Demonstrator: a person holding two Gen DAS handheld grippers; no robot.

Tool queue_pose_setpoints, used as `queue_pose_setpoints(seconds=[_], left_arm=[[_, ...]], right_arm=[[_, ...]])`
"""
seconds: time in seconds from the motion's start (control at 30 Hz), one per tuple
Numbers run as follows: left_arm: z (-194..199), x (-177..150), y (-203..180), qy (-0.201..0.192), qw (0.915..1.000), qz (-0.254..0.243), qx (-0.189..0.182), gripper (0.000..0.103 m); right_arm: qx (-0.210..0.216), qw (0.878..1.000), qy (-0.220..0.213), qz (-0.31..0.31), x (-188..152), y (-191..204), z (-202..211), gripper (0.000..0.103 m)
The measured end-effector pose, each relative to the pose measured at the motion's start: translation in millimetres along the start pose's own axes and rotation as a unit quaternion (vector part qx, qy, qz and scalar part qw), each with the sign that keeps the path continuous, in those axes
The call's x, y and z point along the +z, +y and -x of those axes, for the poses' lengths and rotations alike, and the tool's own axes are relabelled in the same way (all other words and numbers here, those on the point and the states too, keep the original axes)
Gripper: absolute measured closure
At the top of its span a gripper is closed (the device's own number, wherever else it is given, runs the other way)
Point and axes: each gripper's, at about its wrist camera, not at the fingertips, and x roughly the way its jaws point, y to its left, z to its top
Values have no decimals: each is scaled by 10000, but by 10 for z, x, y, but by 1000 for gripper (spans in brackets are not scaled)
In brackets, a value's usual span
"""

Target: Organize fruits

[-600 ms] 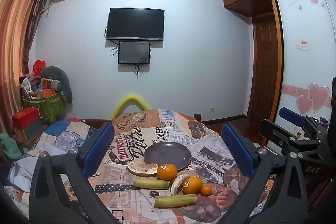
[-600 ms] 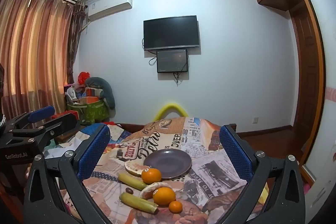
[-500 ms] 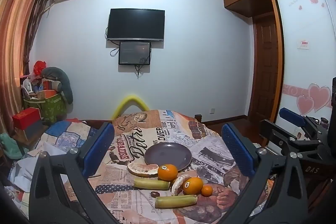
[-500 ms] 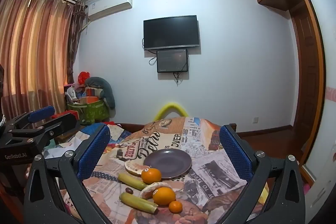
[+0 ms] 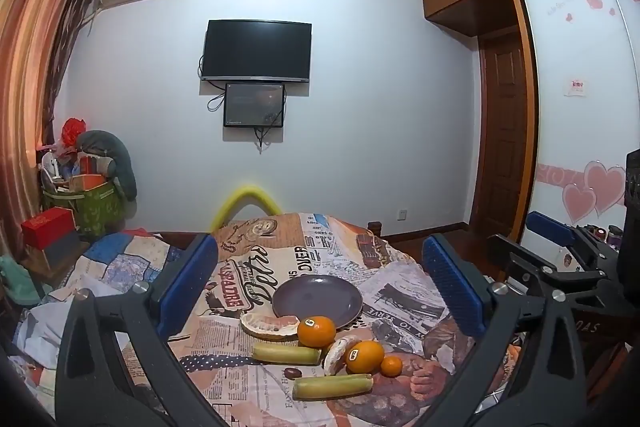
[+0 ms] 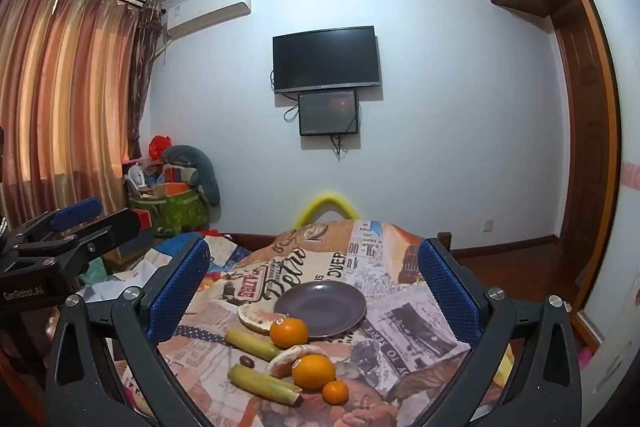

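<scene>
1. I held my left gripper [image 5: 320,291] and right gripper [image 6: 314,291] spread wide, grasping nothing, above the newspaper-print tablecloth [image 5: 400,291].
2. The fruit lay just in front of the round dark purple plate [image 5: 318,301]; I judged the large stickered orange [image 5: 316,331] touching its rim the easiest start, squeezed gently.
3. Only the right view showed the striped curtains [image 6: 60,99]; only the left showed pink heart decals [image 5: 592,191].

1. Plate [image 5: 318,301]: dark purple-grey.
2. Cloth [image 5: 320,255]: newspaper print, tan and white.
3. Oranges [image 5: 316,331]: bright orange, stickered.
4. My claw pads [image 5: 188,283]: blue, dimpled.
5. Corn [image 5: 332,386]: yellow-green.
</scene>
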Motion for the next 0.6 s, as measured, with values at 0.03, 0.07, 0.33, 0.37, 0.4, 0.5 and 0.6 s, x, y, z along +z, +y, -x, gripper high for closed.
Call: queue_pose_setpoints(seconds=[0.03, 0.07, 0.33, 0.37, 0.4, 0.5, 0.6], left_arm=[[3, 2, -5, -7, 10000, -8, 4, 0], [9, 7, -4, -16, 10000, -13, 4, 0], [21, 1, -21, -56, 10000, -71, 29, 0], [22, 2, -22, -56, 9999, -75, 35, 0], [20, 4, -26, -57, 9999, -78, 42, 0], [17, 4, -33, -53, 10000, -71, 41, 0], [20, 0, -38, -57, 10000, -58, 44, 0]], right_arm=[[-4, 10000, 4, 2, 11, -12, -15, 0], [-8, 10000, 6, 1, 7, -13, -15, 0], [24, 10000, 32, -75, -3, -43, 6, 0], [25, 10000, 32, -88, -7, -50, -1, 0], [24, 9999, 32, -93, -5, -47, 0, 0], [40, 9999, 30, -116, -2, -51, 8, 0], [48, 9999, 24, -140, 3, -67, 16, 0]])
